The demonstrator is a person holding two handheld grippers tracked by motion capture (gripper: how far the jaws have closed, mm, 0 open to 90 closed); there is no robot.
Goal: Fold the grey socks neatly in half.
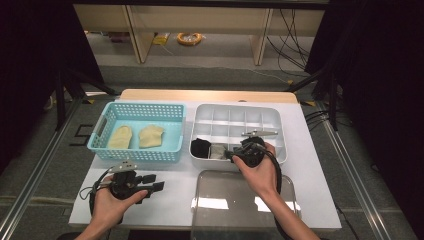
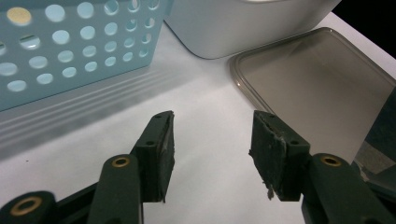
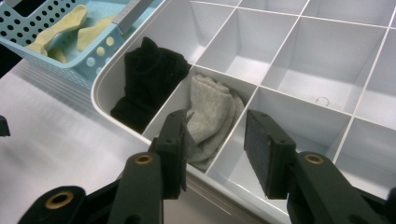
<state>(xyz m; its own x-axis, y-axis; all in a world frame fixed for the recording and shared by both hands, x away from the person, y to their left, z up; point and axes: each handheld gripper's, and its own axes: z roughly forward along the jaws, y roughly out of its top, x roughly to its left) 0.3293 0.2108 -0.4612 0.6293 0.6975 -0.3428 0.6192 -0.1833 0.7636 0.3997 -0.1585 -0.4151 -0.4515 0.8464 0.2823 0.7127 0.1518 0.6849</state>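
A white divided tray [image 1: 272, 111] holds a black sock [image 1: 200, 147] in its near left compartment and a grey sock [image 1: 217, 151] in the one beside it. My right gripper [image 1: 231, 155] hovers at the tray's near edge, open. In the right gripper view its jaws [image 3: 215, 135] stand wide just above the grey sock [image 3: 210, 105], with the black sock [image 3: 149, 79] to the left; nothing is pressed between the pads. My left gripper [image 1: 156, 182] rests low over the table in front of the blue basket [image 1: 135, 154], open [image 2: 212, 140] and empty.
Two pale yellow socks [image 1: 120, 136] [image 1: 150, 135] lie in the blue basket. A clear plastic lid [image 1: 225, 192] lies flat at the table's front, under my right forearm. The tray's other compartments [image 3: 317, 65] are bare. White tabletop [image 2: 205, 93] lies between basket, tray and lid.
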